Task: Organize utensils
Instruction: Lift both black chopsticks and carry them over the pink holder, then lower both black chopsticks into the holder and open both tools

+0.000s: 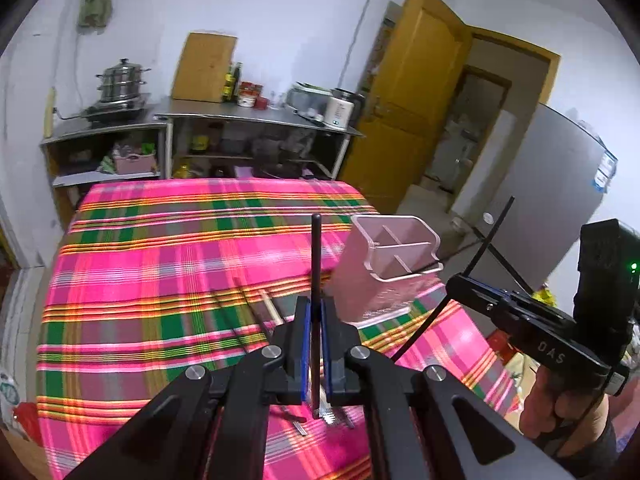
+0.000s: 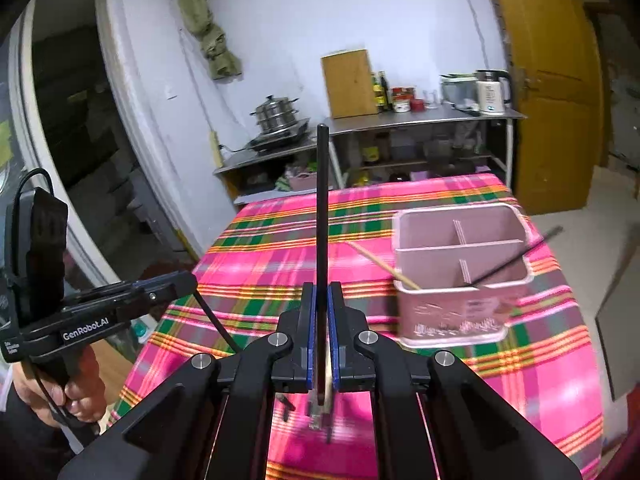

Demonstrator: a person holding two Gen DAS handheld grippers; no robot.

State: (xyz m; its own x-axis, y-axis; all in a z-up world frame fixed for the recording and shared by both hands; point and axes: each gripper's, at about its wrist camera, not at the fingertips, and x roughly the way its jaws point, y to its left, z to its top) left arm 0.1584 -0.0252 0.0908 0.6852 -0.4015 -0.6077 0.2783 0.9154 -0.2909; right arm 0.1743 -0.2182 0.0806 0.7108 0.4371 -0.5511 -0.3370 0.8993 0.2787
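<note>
Left gripper (image 1: 316,344) pinches a black chopstick (image 1: 316,280) upright, right gripper (image 2: 322,332) clamps another black chopstick (image 2: 322,208) — pink divided holder (image 2: 460,276) sits just right. Risk: thin sticks pivoting between the pads, missing a compartment.

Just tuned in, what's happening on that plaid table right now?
A person is sorting chopsticks into a pink divided utensil holder on the plaid tablecloth. The left gripper is shut on a black chopstick held upright, and the right gripper is shut on another black chopstick. The holder already has a black chopstick and a wooden chopstick leaning in it. More chopsticks lie loose on the cloth.
</note>
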